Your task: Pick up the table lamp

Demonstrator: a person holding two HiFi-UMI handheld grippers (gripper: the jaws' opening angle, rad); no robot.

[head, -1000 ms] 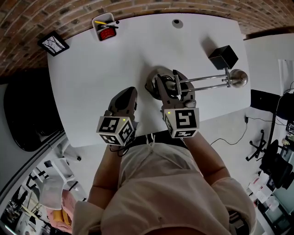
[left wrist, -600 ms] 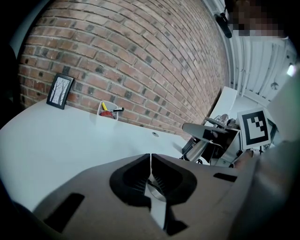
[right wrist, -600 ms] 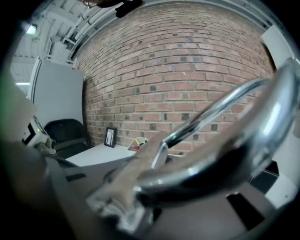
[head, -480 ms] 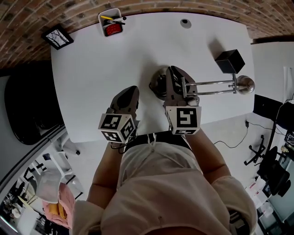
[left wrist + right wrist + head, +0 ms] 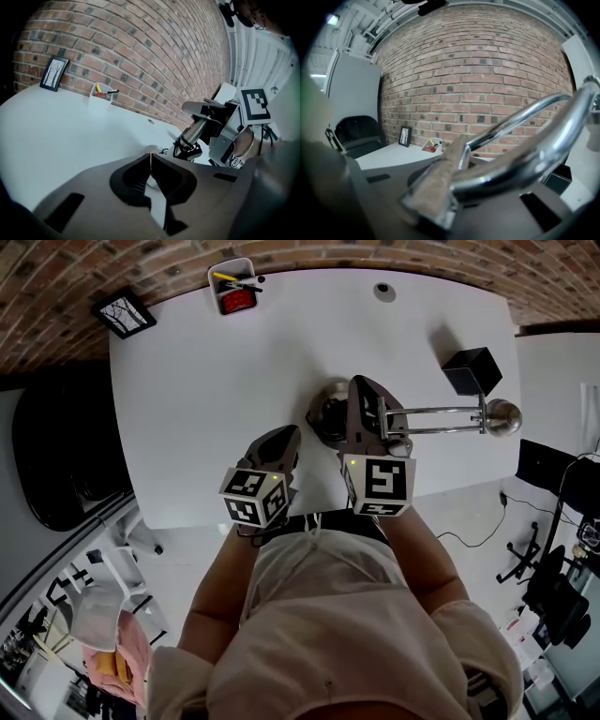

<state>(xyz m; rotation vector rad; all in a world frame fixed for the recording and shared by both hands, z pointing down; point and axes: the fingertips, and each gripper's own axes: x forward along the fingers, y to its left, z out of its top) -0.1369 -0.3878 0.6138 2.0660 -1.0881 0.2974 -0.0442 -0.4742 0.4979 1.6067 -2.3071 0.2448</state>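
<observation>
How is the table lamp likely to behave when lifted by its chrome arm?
Probably end-heavy: the table lamp carries a metal ball far from where the right gripper clamps its arm near the base, so it may droop. The polished tubes look slippery and could rotate in the grip.

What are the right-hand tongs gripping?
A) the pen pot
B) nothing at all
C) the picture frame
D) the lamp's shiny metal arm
D: the right gripper view shows the right tongs clamped on the table lamp's chrome arm; the pen pot and picture frame sit far away, untouched.
</observation>
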